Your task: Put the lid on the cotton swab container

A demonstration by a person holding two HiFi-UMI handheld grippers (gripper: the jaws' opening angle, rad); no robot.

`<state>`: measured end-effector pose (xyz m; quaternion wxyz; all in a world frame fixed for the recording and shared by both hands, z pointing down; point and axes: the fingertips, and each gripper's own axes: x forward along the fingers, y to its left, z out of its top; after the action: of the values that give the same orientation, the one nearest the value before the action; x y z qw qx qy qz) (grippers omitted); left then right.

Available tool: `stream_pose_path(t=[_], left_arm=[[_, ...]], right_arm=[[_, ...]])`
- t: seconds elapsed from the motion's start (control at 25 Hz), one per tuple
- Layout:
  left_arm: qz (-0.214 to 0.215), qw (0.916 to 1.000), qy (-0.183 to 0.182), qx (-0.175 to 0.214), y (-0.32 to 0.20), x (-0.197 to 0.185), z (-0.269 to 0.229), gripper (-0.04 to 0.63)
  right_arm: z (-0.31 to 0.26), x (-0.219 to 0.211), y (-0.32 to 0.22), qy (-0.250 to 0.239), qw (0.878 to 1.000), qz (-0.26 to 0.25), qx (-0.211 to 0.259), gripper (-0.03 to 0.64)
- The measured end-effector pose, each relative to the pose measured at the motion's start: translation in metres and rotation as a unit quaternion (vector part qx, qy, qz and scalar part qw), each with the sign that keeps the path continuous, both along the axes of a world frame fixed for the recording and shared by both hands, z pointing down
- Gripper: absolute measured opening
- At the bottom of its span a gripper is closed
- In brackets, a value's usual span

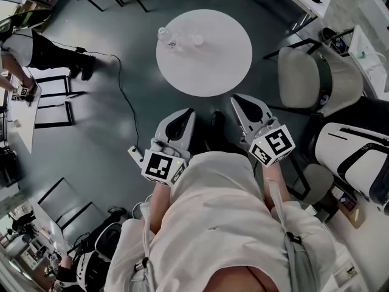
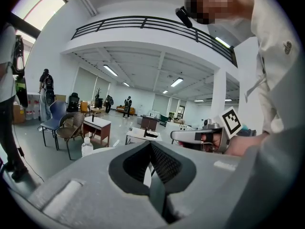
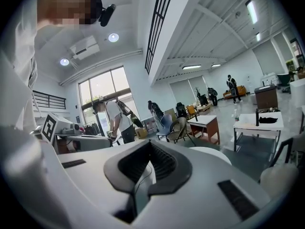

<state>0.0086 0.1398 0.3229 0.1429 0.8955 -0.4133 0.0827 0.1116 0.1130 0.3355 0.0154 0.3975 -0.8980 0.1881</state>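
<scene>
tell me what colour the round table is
The round table is white, clearest in the head view.

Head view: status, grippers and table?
Left gripper and right gripper: jaws shut, empty. Small clear items on round table, untouched, too small to identify. Nothing in the way.

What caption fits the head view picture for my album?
Shut and empty, the left gripper and right gripper hover short of a round white table with small clear items.
</scene>
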Motion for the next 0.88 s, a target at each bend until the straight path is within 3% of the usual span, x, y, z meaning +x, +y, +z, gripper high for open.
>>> stream_pose_path(t=[0.32,0.88], left_arm=[[-0.016,0.9998,0.002,-0.011,-0.036,-0.023,0.011,0.009],[0.041,0.9987,0.014,0.028,-0.155,-0.037,-0.002,0.009]], right_arm=[[0.01,-0.017,-0.037,0.018,1.0,-0.01,-0.011,0.006],[-0.015,-0.032,-0.14,0.075,0.996,0.039,0.004,0.006]])
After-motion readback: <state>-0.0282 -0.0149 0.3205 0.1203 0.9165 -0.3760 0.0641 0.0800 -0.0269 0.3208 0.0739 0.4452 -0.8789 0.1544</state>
